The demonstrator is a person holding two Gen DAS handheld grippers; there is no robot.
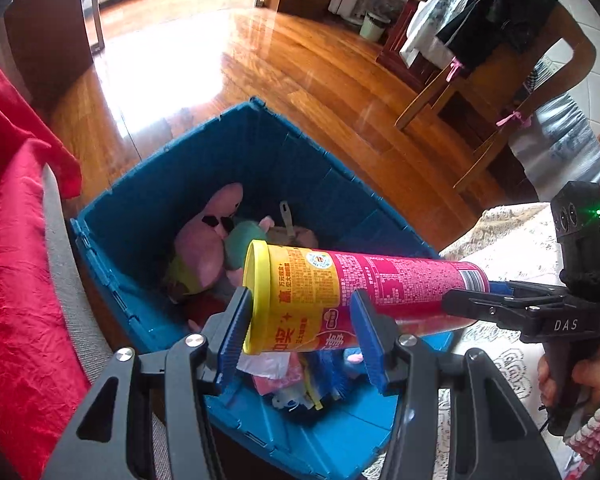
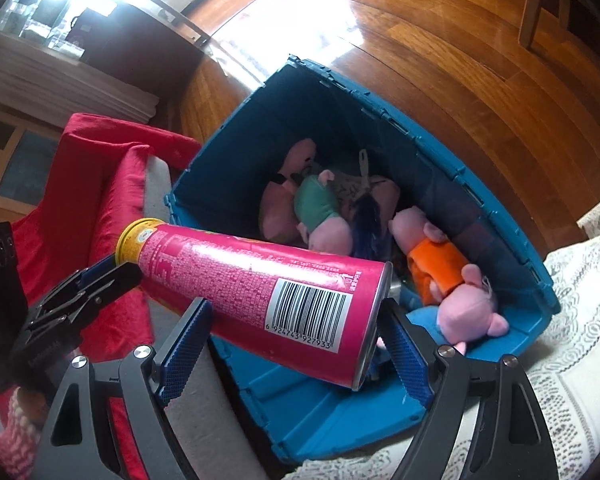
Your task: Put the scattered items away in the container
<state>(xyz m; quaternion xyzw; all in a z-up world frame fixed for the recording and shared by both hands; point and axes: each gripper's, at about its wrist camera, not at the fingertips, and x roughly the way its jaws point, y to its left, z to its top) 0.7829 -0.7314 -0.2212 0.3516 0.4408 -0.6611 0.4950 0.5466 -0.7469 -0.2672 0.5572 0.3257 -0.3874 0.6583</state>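
Glossy wooden floor [image 1: 300, 80] frames a blue bin [image 1: 204, 168] of plush toys [image 2: 316, 216], above which both claws, left [image 1: 300, 332] and right [image 2: 296, 348], clench opposite ends of a light, stiff, slick cardboard chip can [image 1: 364, 292], best held mid-tube.

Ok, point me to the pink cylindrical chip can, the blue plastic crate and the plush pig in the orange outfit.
Pink cylindrical chip can [image 2: 260, 280]: right wrist view, middle of its pink side.
Blue plastic crate [image 1: 204, 152]: left wrist view, far inner wall.
Plush pig in the orange outfit [image 2: 436, 264]: right wrist view, on its orange body.
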